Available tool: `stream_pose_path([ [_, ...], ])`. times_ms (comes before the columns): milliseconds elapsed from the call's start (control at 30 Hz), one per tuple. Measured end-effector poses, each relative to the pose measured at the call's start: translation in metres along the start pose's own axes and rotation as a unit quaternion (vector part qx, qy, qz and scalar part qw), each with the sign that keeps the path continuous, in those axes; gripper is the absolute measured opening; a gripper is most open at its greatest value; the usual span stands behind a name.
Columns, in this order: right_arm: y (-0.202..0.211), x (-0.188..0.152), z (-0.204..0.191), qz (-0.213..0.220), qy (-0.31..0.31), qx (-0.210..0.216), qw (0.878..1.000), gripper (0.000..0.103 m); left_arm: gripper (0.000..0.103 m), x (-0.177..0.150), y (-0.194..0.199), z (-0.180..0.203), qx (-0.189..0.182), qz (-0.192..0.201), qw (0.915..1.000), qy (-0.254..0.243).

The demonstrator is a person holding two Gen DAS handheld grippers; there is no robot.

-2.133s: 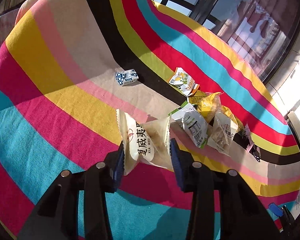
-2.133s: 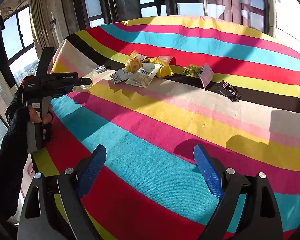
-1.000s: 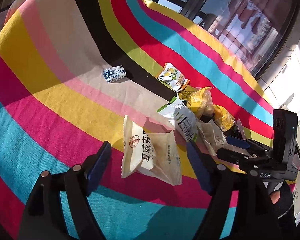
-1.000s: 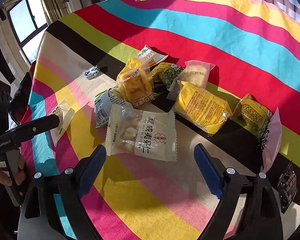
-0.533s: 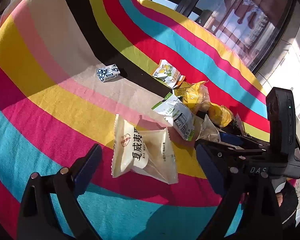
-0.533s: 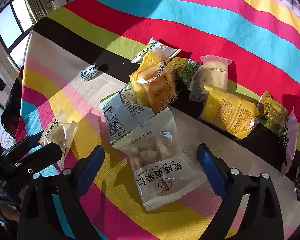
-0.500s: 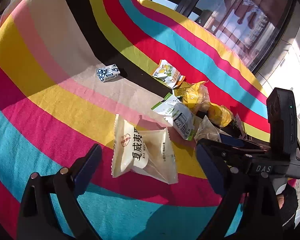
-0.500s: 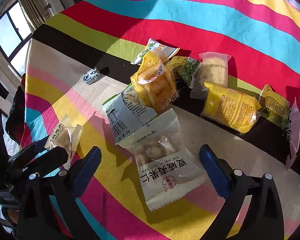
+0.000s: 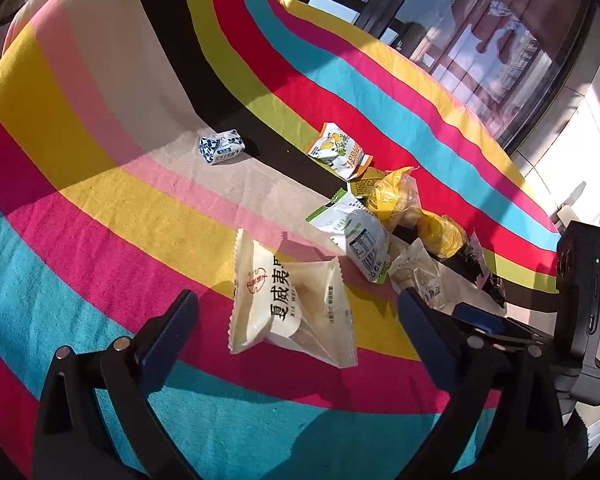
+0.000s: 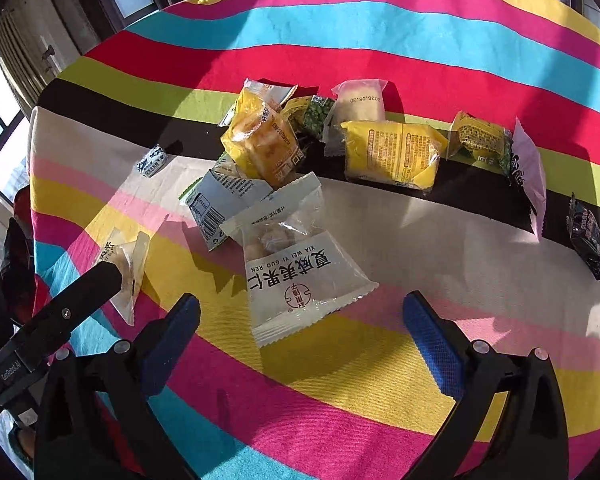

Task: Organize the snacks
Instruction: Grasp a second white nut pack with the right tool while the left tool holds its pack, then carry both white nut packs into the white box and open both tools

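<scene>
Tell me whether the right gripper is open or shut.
Open. The right gripper has its blue pads spread wide, nothing between them; the white macadamia packet lies flat on the striped cloth ahead.

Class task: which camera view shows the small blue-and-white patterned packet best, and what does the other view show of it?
The left wrist view shows the small blue-and-white packet best: it appears larger, lying alone on the beige stripe of the striped tablecloth, pattern clear. The right wrist view shows it too, but tiny near the left edge.

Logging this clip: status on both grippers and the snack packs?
Left gripper open, white pack lying loose between its fingers. Right gripper open over second white pack. Grey pack overlaps that one's far end.
</scene>
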State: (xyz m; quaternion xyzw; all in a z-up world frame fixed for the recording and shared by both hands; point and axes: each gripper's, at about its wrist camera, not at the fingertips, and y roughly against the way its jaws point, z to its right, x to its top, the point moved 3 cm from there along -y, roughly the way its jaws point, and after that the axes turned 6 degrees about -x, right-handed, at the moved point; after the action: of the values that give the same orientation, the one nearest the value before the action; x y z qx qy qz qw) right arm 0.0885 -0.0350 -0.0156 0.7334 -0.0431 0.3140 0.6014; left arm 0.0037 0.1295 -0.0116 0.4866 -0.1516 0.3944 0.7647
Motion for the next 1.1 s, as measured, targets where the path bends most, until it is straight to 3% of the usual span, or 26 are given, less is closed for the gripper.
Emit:
stream_pose_path([
  [100,-0.017,0.011,-0.014,0.007,0.044,-0.058,0.997,0.099,0.099,0.0,-0.001,0.0,0.002,0.0,1.0,-0.001],
  [167,-0.019,0.016,-0.017,0.014,0.052,-0.051,0.997,0.092,0.1,0.0,-0.001,0.0,0.003,-0.001,1.0,-0.002],
  [267,-0.007,0.008,-0.02,0.037,0.076,-0.037,0.996,0.046,0.1,0.001,-0.002,0.001,0.003,-0.003,1.0,-0.005],
  [500,0.041,-0.055,0.007,0.049,0.072,0.016,0.996,0.046,0.101,0.001,-0.006,0.004,0.018,-0.01,0.9996,-0.017],
  [700,0.067,-0.083,0.026,0.067,0.028,0.043,0.996,0.046,0.101,-0.001,-0.022,0.017,0.088,-0.045,0.9926,-0.07],
  [767,0.069,-0.084,0.025,0.072,0.026,0.039,0.996,0.046,0.094,-0.003,-0.027,0.02,0.126,-0.051,0.9869,-0.086],
  [833,0.069,-0.084,0.022,0.079,0.036,0.03,0.996,0.046,0.073,-0.004,-0.026,0.019,0.161,-0.045,0.9816,-0.092],
  [900,0.072,-0.087,0.021,0.084,0.045,0.028,0.995,0.046,0.062,-0.005,-0.024,0.018,0.184,-0.042,0.9772,-0.097],
  [1100,0.079,-0.089,0.025,0.107,0.04,0.044,0.993,0.046,0.048,-0.005,-0.022,0.018,0.192,-0.039,0.9753,-0.102],
])
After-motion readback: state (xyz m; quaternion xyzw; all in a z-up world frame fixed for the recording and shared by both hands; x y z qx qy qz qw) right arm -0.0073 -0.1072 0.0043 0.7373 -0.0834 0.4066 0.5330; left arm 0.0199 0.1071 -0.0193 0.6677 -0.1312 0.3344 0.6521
